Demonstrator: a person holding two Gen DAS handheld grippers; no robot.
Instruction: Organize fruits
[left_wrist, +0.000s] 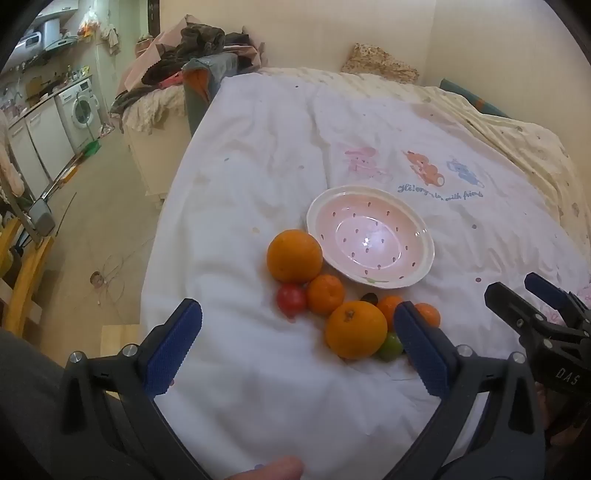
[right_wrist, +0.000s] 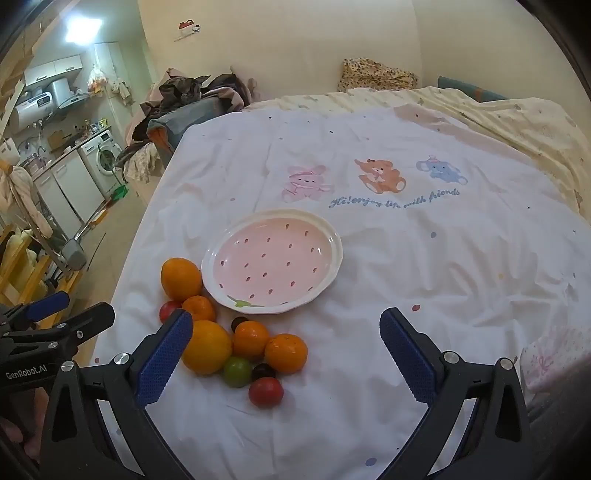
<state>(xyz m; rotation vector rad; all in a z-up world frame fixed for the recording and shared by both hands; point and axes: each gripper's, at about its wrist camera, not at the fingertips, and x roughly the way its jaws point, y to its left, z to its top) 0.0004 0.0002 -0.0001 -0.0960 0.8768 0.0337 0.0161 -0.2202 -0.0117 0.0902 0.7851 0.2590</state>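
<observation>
Just fruits (right_wrist: 236, 347) beyond open fingers (right_wrist: 166, 354)

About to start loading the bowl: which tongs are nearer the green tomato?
Left, probably. In its view the green tomato sits just beside one finger of the left tongs, partly hidden by it. The right tongs hang open with the tomato toward one side.

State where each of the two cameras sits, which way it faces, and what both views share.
Left wrist: on the left gripper, angled down at the bed; own open fingers, right gripper at right edge.
Right wrist: on the right gripper, angled down likewise; own open fingers, left gripper at left edge.
Shared: pink plate, fruit pile, cartoon-print sheet.
</observation>
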